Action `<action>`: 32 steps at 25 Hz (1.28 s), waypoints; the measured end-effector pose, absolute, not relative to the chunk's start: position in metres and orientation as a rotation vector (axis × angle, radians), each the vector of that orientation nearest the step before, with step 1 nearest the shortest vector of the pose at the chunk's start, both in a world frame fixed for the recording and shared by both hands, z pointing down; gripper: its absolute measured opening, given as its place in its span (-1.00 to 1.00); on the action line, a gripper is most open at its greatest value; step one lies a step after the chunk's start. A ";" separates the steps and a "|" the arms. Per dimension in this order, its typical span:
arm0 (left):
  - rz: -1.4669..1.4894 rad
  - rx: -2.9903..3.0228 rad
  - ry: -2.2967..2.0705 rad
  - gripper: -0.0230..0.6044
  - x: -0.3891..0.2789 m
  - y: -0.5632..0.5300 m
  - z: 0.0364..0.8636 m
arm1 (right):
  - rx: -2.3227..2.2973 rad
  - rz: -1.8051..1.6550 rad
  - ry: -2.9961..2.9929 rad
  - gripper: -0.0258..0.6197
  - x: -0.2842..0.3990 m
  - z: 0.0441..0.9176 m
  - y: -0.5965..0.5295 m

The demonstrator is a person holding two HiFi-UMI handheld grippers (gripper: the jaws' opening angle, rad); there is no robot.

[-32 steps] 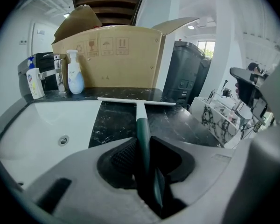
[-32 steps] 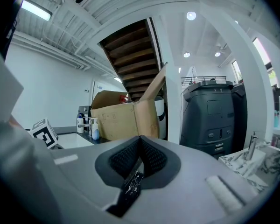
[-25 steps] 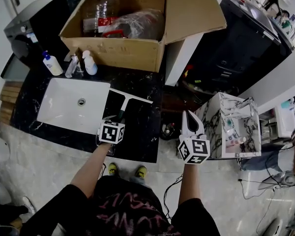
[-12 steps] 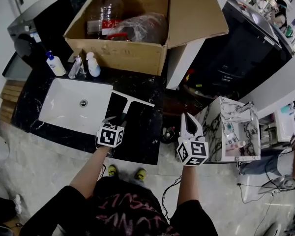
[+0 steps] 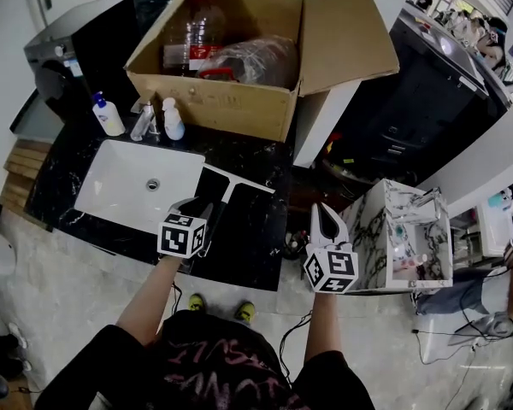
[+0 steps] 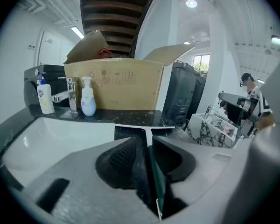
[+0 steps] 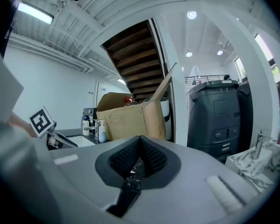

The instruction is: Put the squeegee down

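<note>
The squeegee (image 5: 233, 183) lies flat on the black counter (image 5: 256, 246) right of the sink, its white blade away from me and its dark green handle toward me. My left gripper (image 5: 198, 209) hovers over the handle's near end. In the left gripper view the white blade (image 6: 149, 128) shows past the jaws of the left gripper (image 6: 147, 143). The jaws are closing, the green handle lines the gap, and the pads stand apart from it. My right gripper (image 5: 325, 213) hangs off the counter's right end, shut and empty (image 7: 140, 142).
A white sink (image 5: 99, 214) is set in the counter at left, with a faucet (image 5: 144, 120) and two bottles (image 5: 109, 114) (image 5: 173, 120) behind it. An open cardboard box (image 5: 214, 102) stands at the back. A marbled open box (image 5: 380, 229) and a black bin (image 5: 410, 101) are at right.
My left gripper has let go of the squeegee handle and risen toward me. The squeegee stays on the counter. The right gripper has hardly moved.
</note>
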State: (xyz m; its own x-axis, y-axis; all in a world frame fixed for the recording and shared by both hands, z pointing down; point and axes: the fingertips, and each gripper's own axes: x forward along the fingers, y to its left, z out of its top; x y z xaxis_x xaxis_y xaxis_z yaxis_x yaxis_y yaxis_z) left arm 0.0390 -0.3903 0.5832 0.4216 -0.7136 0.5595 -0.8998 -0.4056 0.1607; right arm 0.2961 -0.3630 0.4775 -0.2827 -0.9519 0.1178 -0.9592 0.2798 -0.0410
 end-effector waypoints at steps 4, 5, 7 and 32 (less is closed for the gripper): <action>0.506 2.279 -1.402 -0.64 0.028 -0.395 0.556 | 1.840 0.156 -2.458 -0.92 0.291 0.474 -0.362; 0.493 2.295 -1.407 -0.67 0.027 -0.396 0.549 | 1.842 0.152 -2.458 -0.92 0.290 0.473 -0.362; 0.474 2.324 -1.429 -0.74 0.023 -0.397 0.534 | 1.846 0.140 -2.456 -0.92 0.287 0.470 -0.362; 0.153 2.522 -1.653 -0.91 -0.033 -0.377 0.397 | 1.841 0.061 -2.482 -0.92 0.271 0.435 -0.346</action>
State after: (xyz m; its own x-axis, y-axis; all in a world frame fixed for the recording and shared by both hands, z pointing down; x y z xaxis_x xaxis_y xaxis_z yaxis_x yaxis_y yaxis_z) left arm -0.0330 -0.3767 0.3968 0.3977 -0.9049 0.1515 -0.9173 -0.3954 0.0467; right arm 0.2709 -0.3462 0.4349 -0.2896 -0.9550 0.0648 -0.9570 0.2901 -0.0012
